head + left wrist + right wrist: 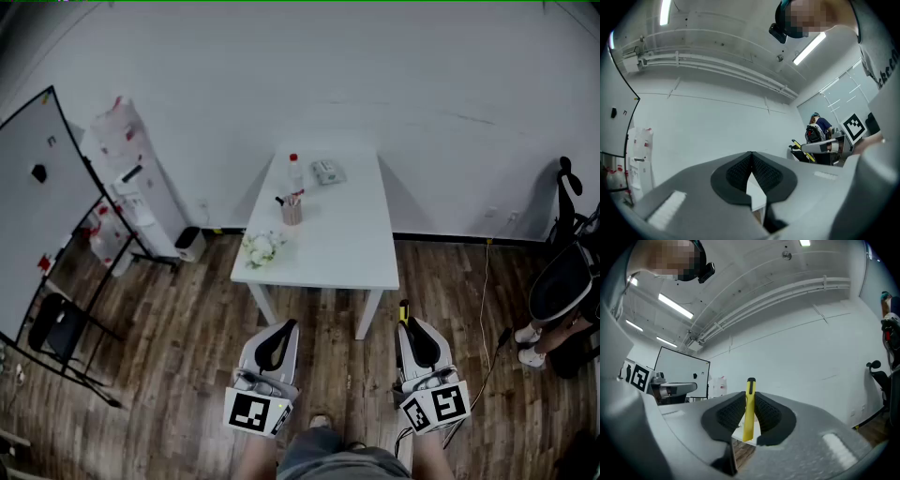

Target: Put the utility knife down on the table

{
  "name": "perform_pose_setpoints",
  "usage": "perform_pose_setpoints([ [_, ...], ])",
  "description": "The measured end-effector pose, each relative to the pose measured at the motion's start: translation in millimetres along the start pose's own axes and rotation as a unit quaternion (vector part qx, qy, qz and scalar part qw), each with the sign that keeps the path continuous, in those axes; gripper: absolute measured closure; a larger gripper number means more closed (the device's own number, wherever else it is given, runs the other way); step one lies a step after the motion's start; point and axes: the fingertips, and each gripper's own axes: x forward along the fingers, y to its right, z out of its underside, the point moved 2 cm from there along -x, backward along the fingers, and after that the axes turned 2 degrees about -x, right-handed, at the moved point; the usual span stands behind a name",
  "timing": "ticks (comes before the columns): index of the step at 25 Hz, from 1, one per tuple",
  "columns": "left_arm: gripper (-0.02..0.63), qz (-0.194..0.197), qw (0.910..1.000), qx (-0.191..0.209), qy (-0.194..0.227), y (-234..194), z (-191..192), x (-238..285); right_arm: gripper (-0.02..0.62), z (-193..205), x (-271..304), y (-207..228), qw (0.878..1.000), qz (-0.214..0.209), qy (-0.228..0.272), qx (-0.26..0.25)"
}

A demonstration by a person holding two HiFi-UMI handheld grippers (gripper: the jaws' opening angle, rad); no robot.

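A yellow utility knife (749,408) with a black tip stands upright between the pads of my right gripper (750,405), which is shut on it. In the head view the knife (404,310) pokes out ahead of the right gripper (409,328), short of the white table (333,253). My left gripper (281,330) is shut with nothing between its pads (761,171). Both grippers hang over the wooden floor in front of the table's near edge.
On the table stand a bottle (294,172), a cup of pens (292,210), a small box (327,172) and white flowers (262,247). A whiteboard (37,202) and folding chair (56,333) are at left, an office chair (562,281) and cable at right.
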Motion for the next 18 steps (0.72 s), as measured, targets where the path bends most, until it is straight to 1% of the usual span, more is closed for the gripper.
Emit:
perform_pose_setpoints([
  [5,0.594,0.002,1.0,0.0,0.003,-9,2,5,0.535,11,7,1,1.0,-0.002,0.005,-0.002],
  [15,0.594,0.01,0.9999,-0.001,0.008,-41,6,25,0.537,14,41,-2,1.0,0.014,0.0,-0.003],
  [18,0.594,0.014,0.9998,-0.003,0.011,-52,7,31,0.535,14,51,-1,1.0,0.023,0.007,0.003],
])
